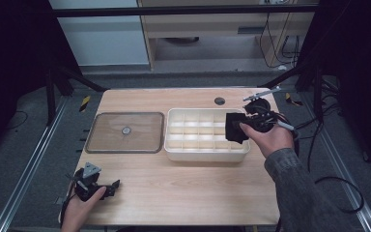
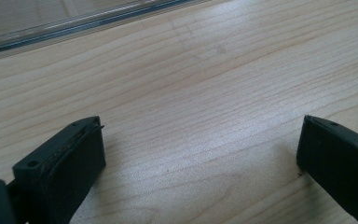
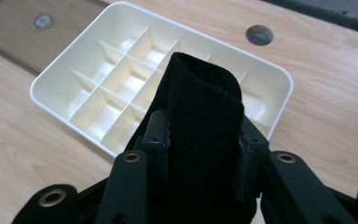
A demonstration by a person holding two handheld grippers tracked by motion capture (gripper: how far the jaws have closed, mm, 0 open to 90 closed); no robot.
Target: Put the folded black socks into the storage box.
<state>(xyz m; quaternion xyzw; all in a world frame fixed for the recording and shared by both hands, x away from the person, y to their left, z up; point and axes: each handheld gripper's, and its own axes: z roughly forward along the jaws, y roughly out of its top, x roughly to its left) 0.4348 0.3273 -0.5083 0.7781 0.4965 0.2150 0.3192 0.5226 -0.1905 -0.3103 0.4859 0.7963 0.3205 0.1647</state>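
Right gripper (image 1: 239, 126), held in the person's right hand (image 1: 270, 137), is clenched on a folded black fabric piece (image 3: 204, 121), its jaws pressing the cloth from both sides. In the high view the cloth hangs over the 3 o'clock end of the white divided tray (image 1: 174, 153), just above its rim, apparently not yet resting in any compartment; whether it brushes a divider cannot be told. The step in hand looks like placing the cloth into one of the tray's cells.

To do it well, the person should probably line the fold up over a single cell near that end and lower it straight down so its edges clear the thin dividers. The jaws should part only once the cloth is seated, since a soft piece let go too high may flop across two cells or over the rim.

In the right gripper view the cloth's long axis runs along the jaws, from 6 o'clock up to 12 o'clock, with the rounded folded end pointing away from the gripper toward the middle of the tray. In the high view that end points toward 9 o'clock.

Left gripper (image 1: 101, 186) rests low at the table's (image 1: 183, 193) 7 o'clock corner, released, its jaws wide apart over bare wood and holding nothing. A clear lid (image 1: 125, 131) lies flat at the tray's 9 o'clock side, just beside it.
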